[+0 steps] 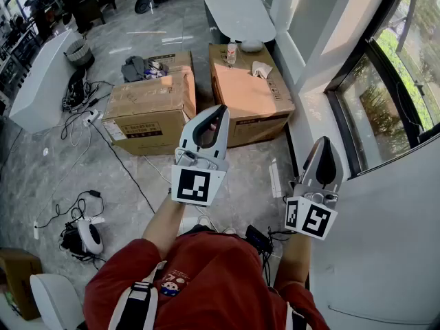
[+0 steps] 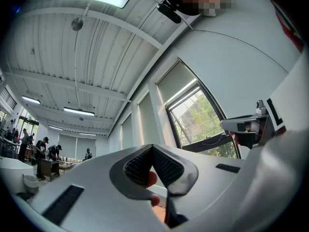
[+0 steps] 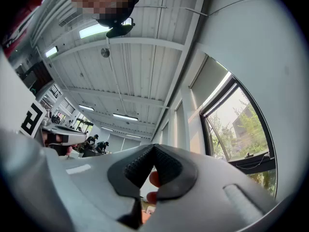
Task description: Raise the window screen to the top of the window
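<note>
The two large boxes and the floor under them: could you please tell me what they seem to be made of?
The left box and right box look like matte brown cardboard: folded flaps, printed labels. The floor seems polished stone or tile: grey veining, glossy reflections.

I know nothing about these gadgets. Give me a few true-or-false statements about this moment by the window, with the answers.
1. Both the left gripper and the right gripper have their jaws shut with nothing between them. True.
2. The right gripper is clamped on the window frame. False: it is held in the air apart from the window and grips nothing.
3. Cardboard boxes stand on the floor beyond the grippers. True.
4. The window is on the person's left side. False: it is on the right, beside the right gripper.
5. The person wears a blue top. False: the top is red.
</note>
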